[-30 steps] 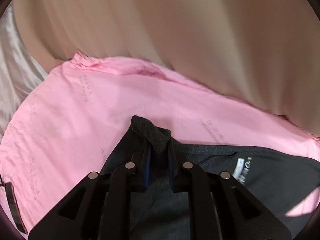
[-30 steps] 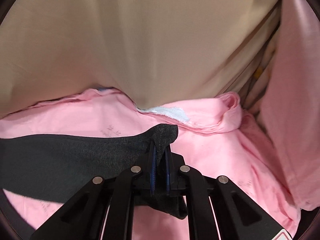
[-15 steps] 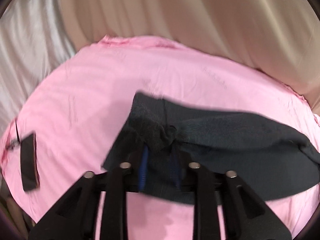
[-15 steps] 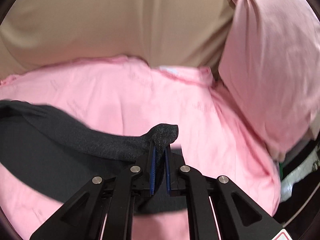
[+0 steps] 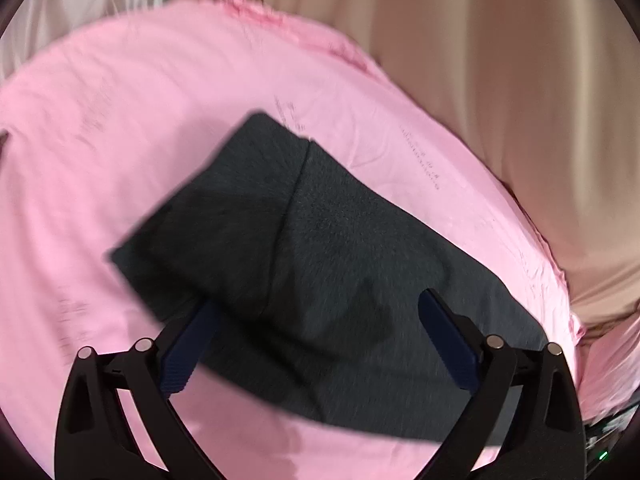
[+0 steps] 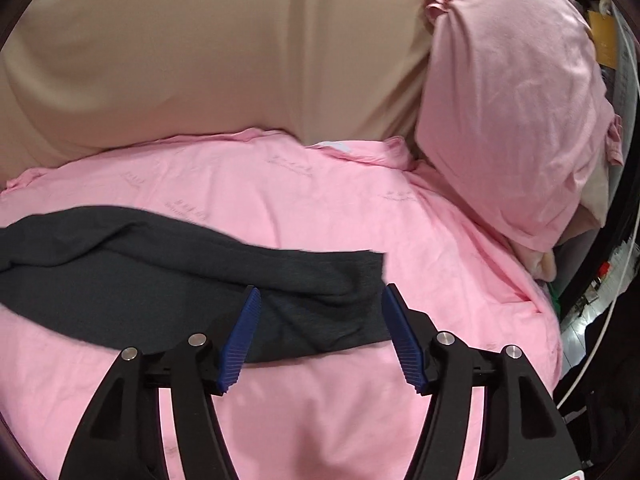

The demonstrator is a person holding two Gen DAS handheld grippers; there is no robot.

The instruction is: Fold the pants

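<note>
Both grippers let go of the pants on the bed.

The left gripper (image 5: 320,340) has its fingers spreading, the dark pants (image 5: 320,248) lying loose under them, folded over on the pink sheet (image 5: 100,140). The right gripper (image 6: 318,332) is opening too, above the pants' end. Free sheet lies all around; a pillow (image 6: 520,100) limits the right.

Dark grey pants (image 5: 332,248) — pink sheet (image 5: 120,128), beige curtain (image 6: 200,48).

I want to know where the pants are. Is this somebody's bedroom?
Probably a bedroom. The dark grey pants lie on a bed with a pink sheet, a pink pillow at one end and a beige curtain behind.
</note>
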